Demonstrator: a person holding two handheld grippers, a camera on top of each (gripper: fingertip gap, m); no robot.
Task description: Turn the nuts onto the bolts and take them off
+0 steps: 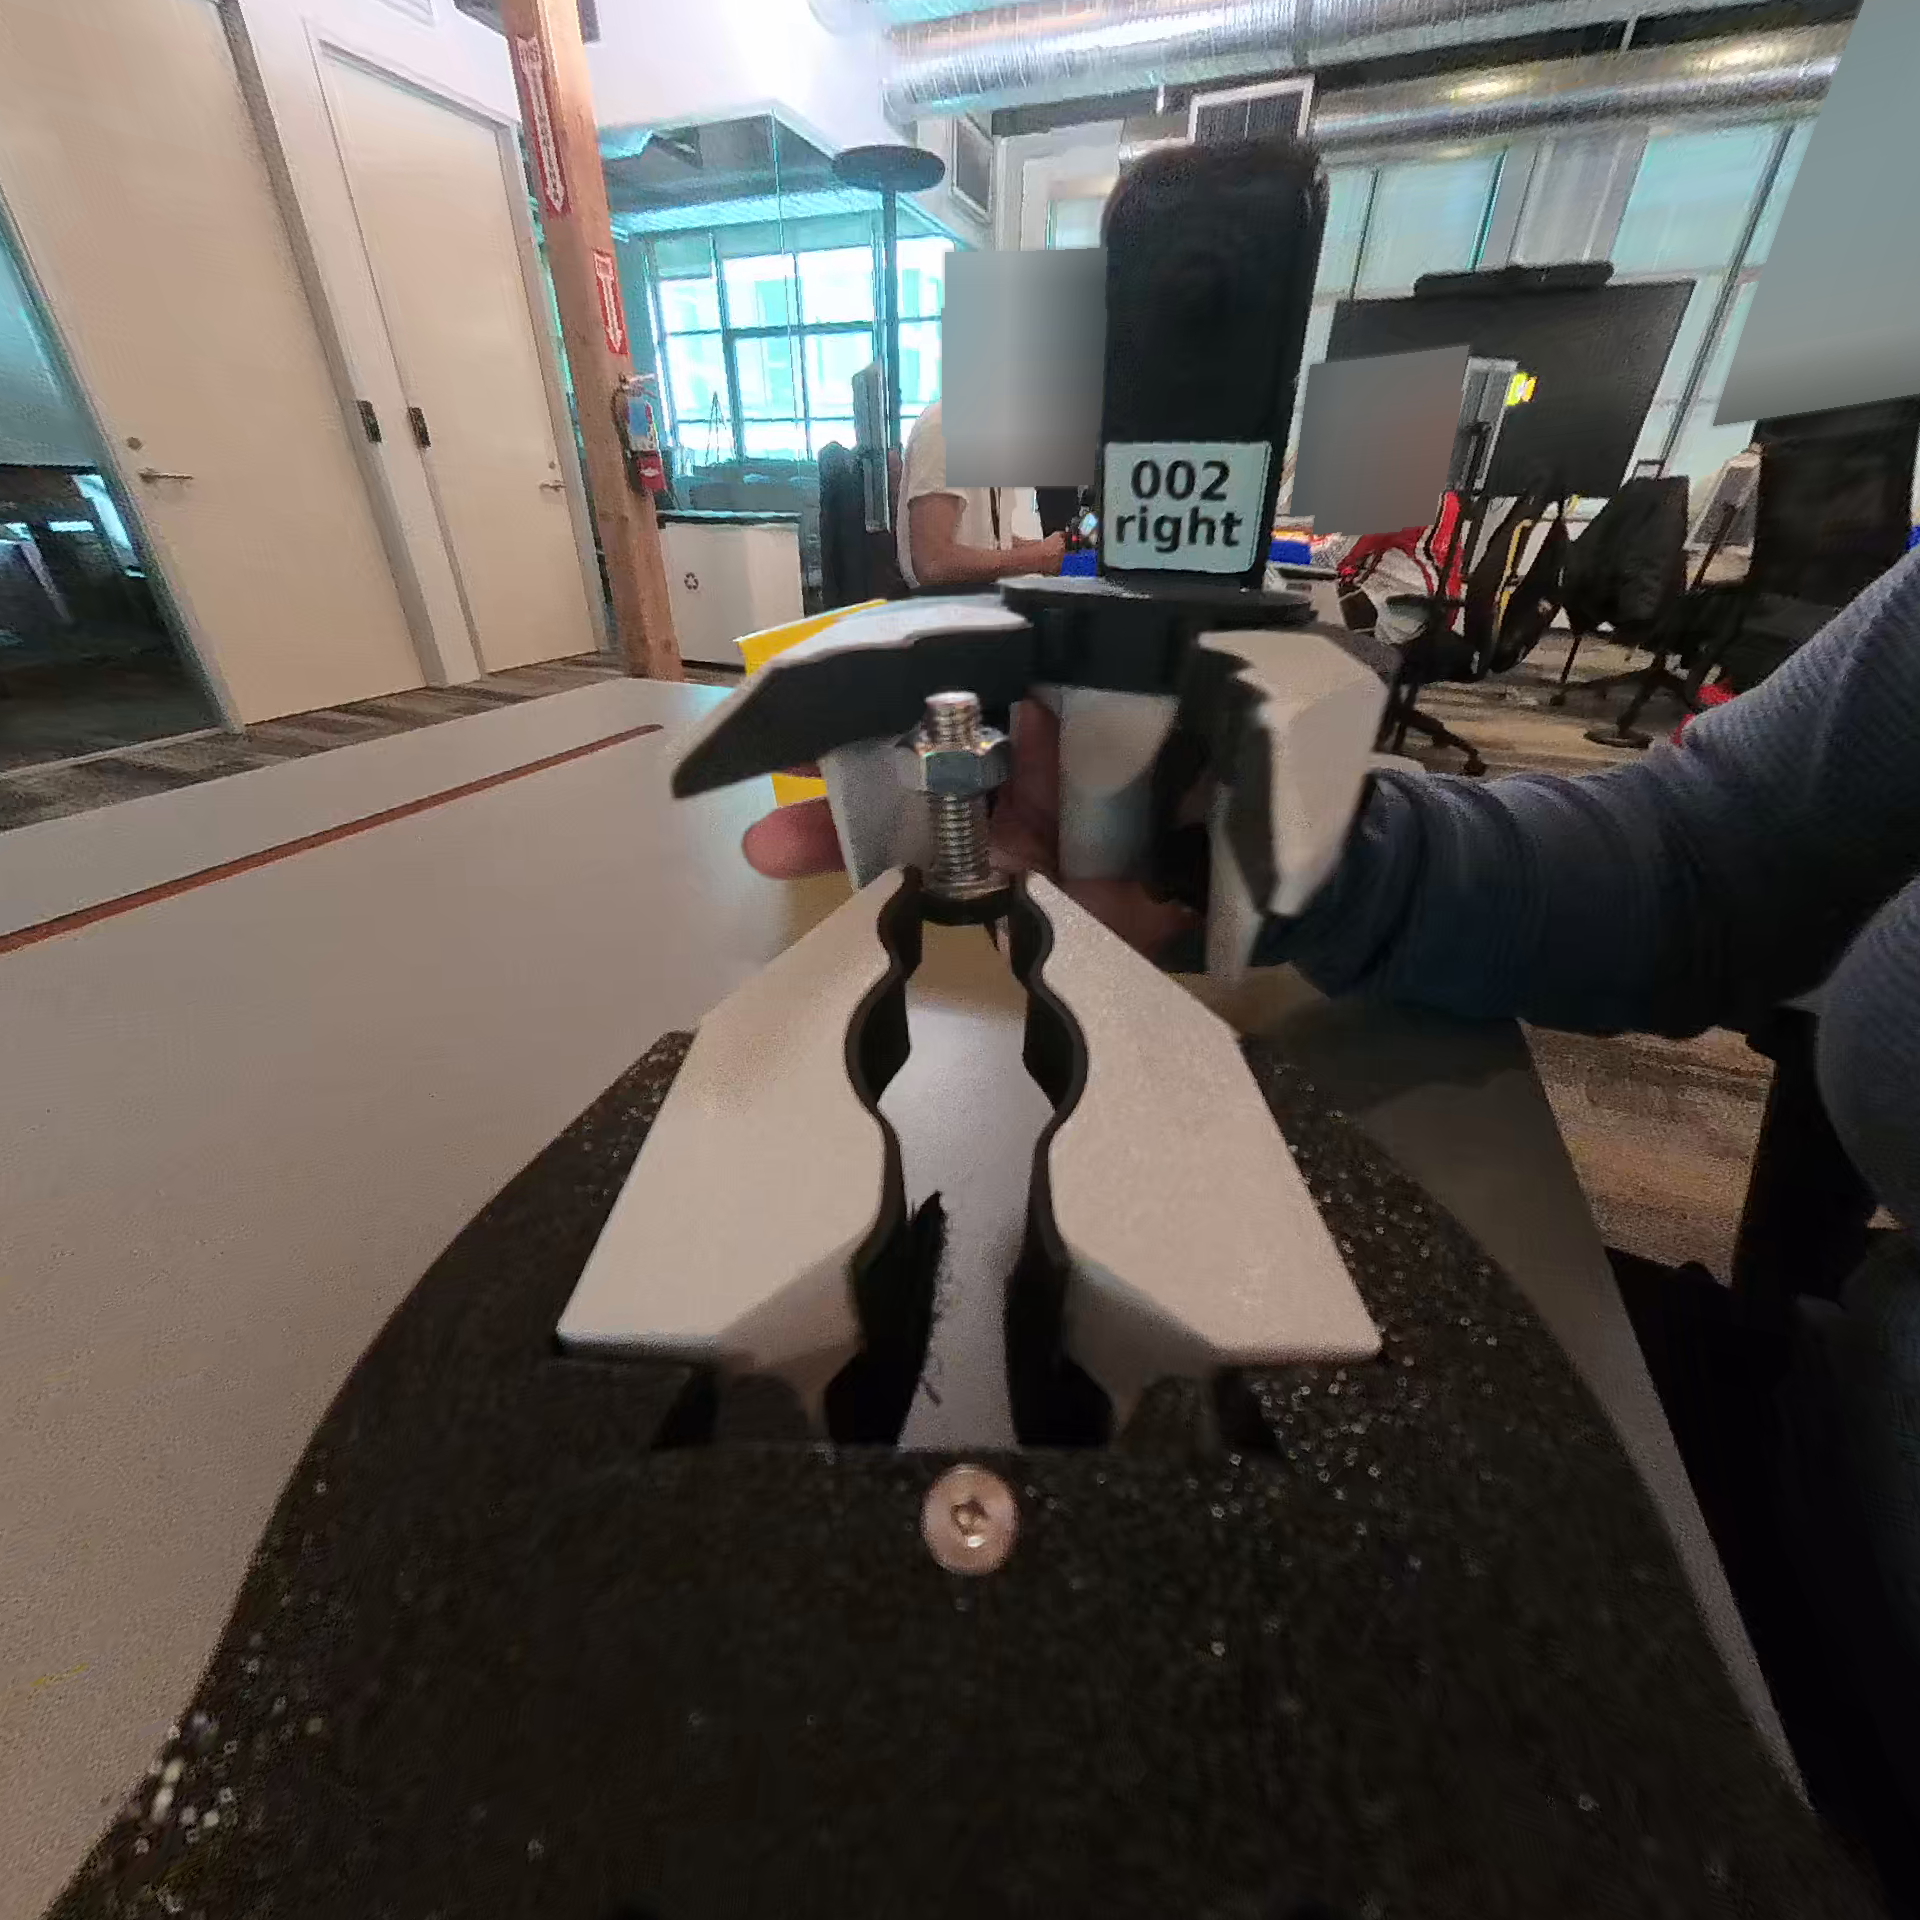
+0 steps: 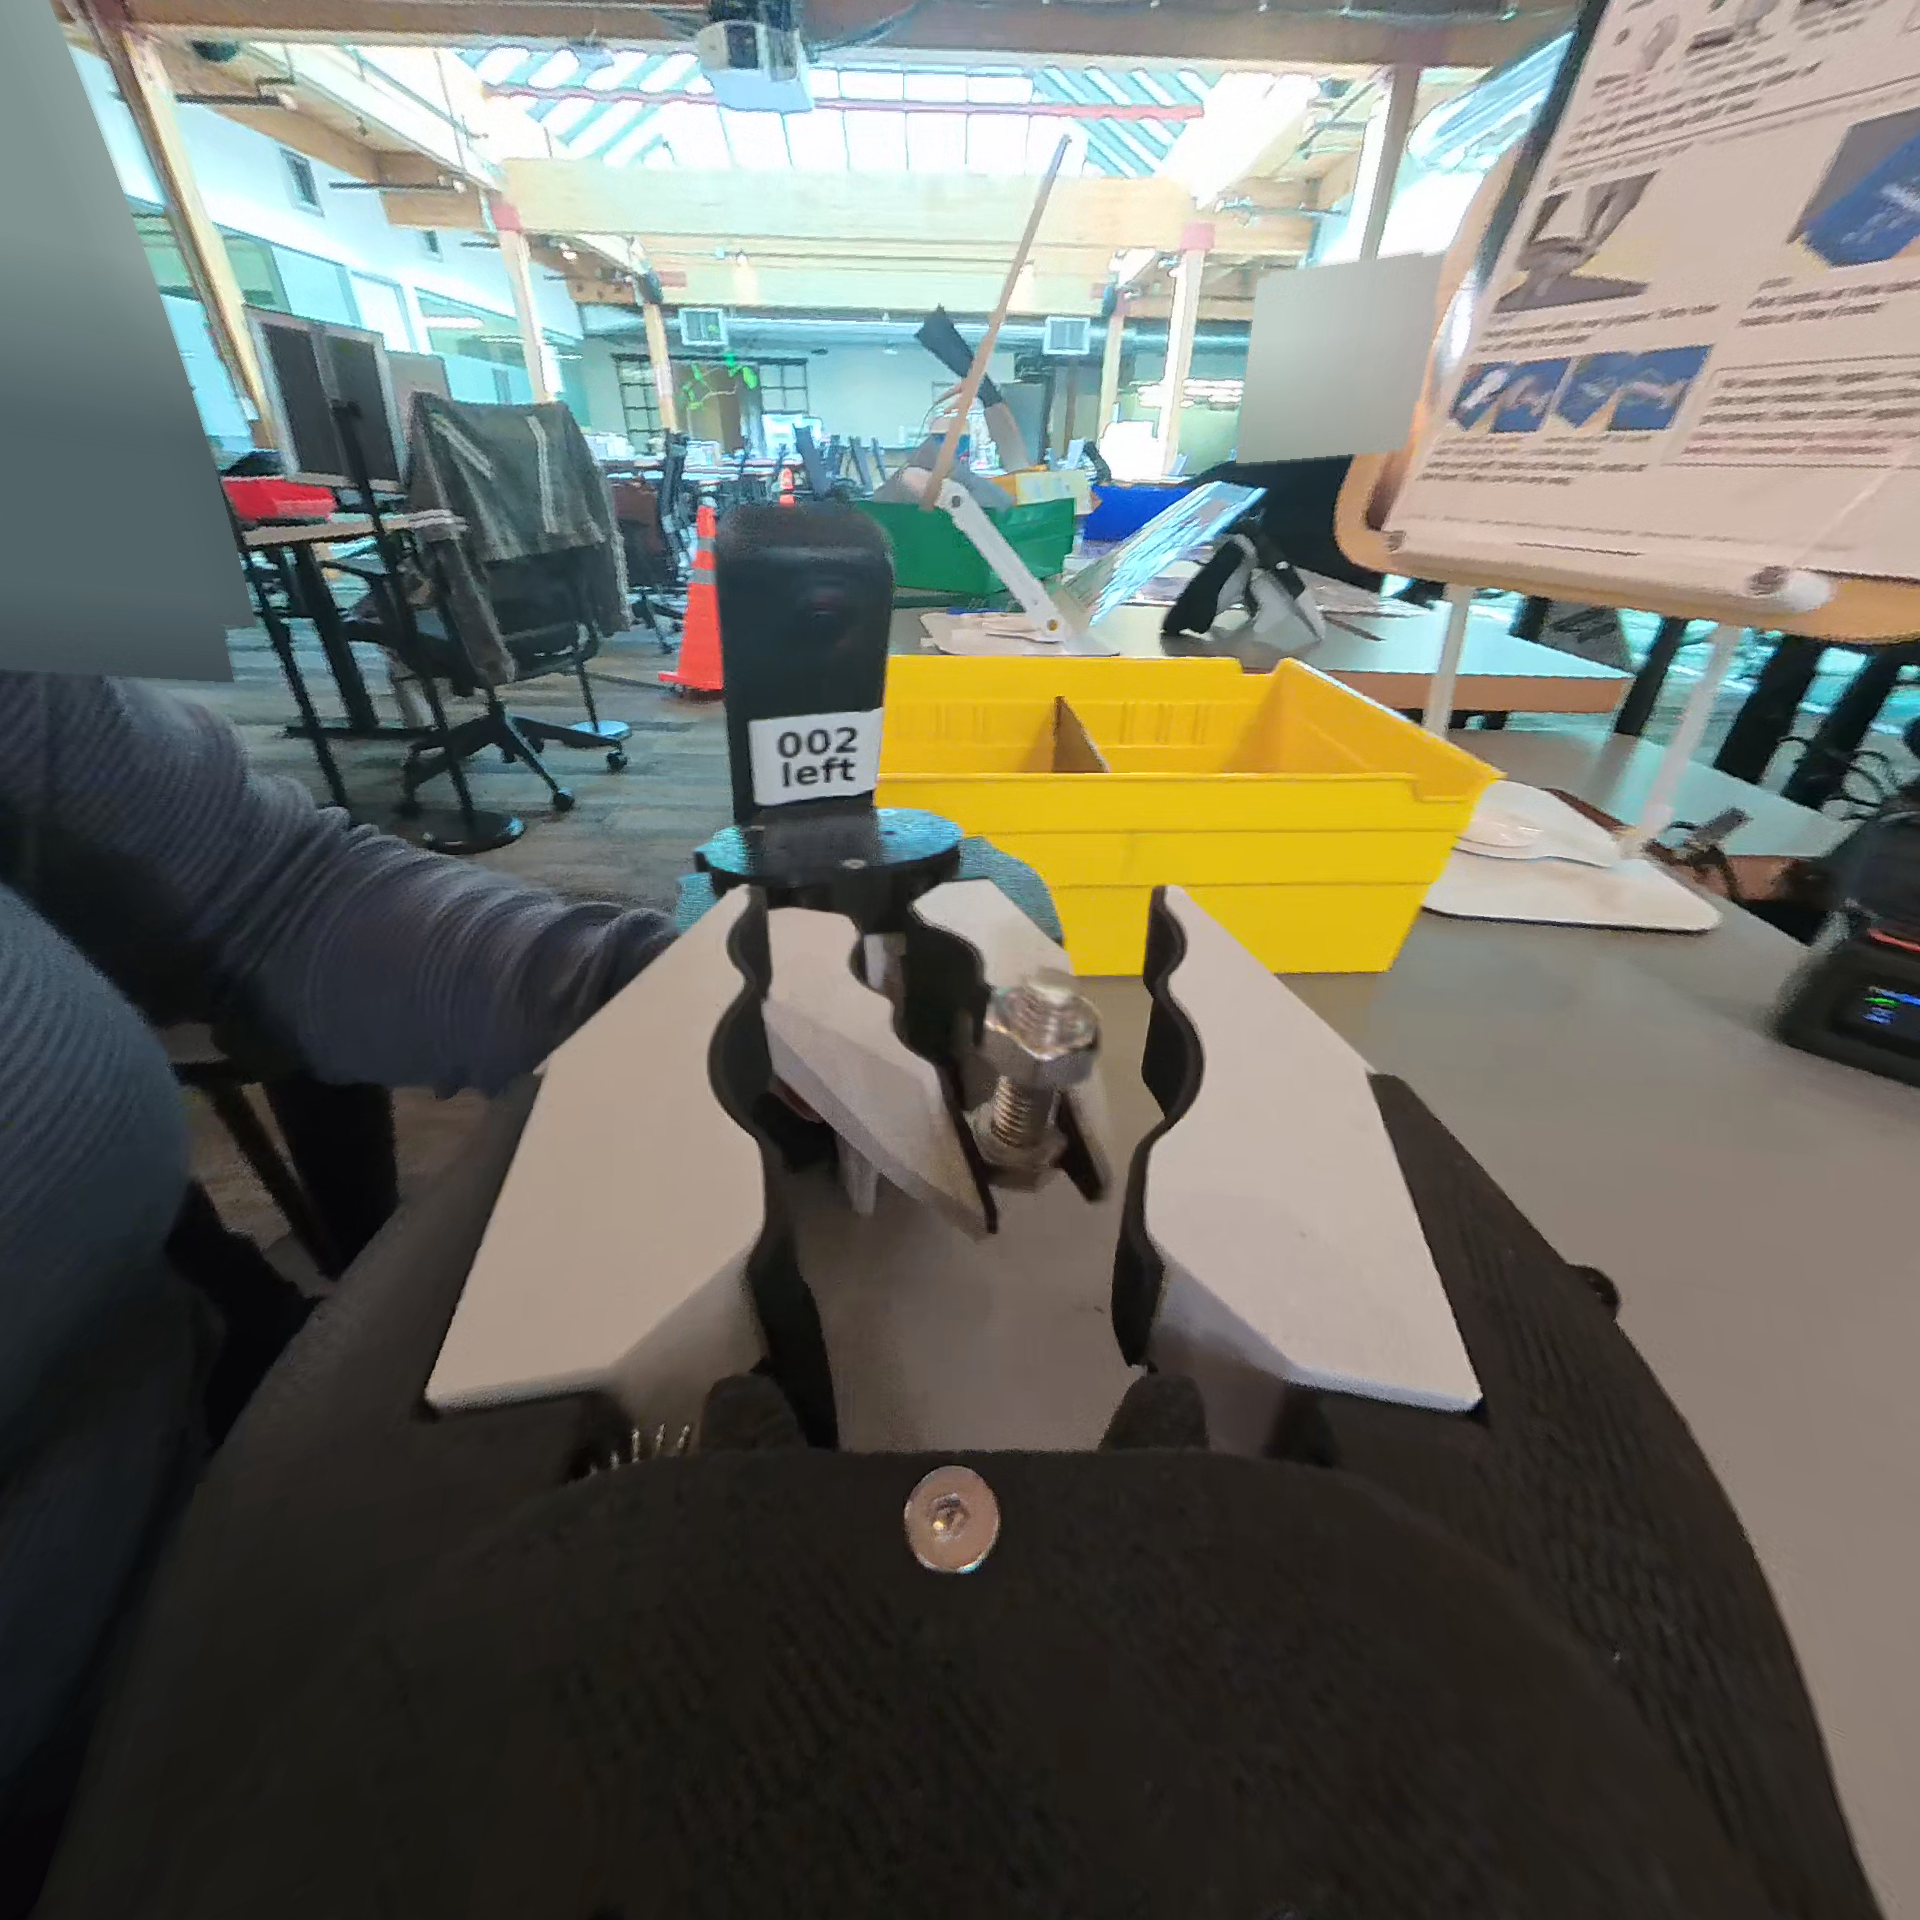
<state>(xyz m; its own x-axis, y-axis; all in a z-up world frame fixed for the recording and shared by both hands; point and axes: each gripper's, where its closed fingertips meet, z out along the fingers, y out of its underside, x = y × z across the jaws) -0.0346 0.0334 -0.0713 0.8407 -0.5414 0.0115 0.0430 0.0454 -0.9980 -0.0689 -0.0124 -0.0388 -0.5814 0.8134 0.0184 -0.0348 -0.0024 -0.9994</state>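
- The left gripper [image 1: 961, 904] stands clenched on the head end of the bolt [image 1: 958, 821], at the very tips of its fingers, so the threaded shank stands upright above them.
- The nut [image 1: 958, 753] sits high on that shank, near the top, with a few threads showing above it and a longer bare stretch below.
- In the right wrist view the bolt [image 2: 1023, 1101] and the nut [image 2: 1044, 1029] lie between the spread white fingers of the right gripper [image 2: 951, 935], which are released and touch neither.
- From the left wrist view the right gripper [image 1: 1023, 727] is tipped onto its side just behind the nut; one dark-edged finger lies close to the top of the bolt, though contact cannot be told.
- The yellow bin [image 2: 1195, 831] stands on the grey table [image 2: 1558, 1091] behind the work, well apart from it.
- Judged from this, the step is re-gripping the nut for another turn. To do it well, the right fingers should close squarely on two opposite flats, level with the nut and not the threads.
- The left grip should hold firm so the bolt does not spin, and each twist should run about the bolt's own axis, lest the nut bind or slip.
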